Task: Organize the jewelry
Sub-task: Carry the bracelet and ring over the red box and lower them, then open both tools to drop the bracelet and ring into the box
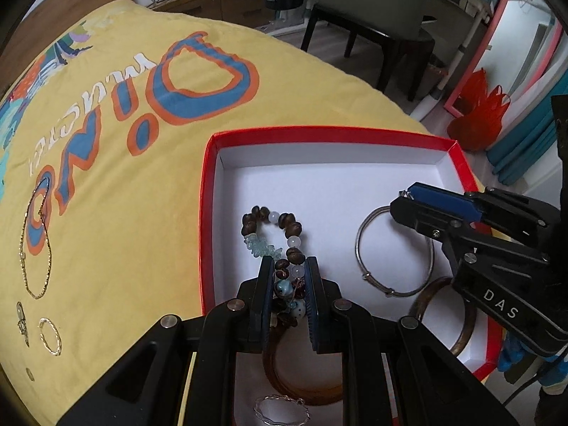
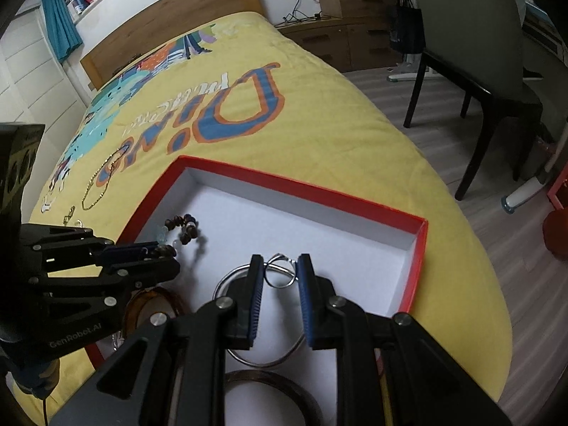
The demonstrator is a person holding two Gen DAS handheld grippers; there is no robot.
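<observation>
Both grippers are made of black plastic with round silver screws. The left gripper (image 1: 288, 277) has two dark blue fingers with ridged pads, and white letters on its side say "GenRobot.AI". The right gripper (image 2: 280, 273) has brighter blue pads, and white letters on it say "DAS".

Box (image 1: 383, 139) set on bedspread (image 1: 117, 149). Within: beaded bracelet (image 1: 280, 238) at left, metal bangle (image 1: 394, 252) at right, two bangles nearer. Chain (image 1: 35, 245) and ring (image 1: 49, 335) laid left of box.
</observation>
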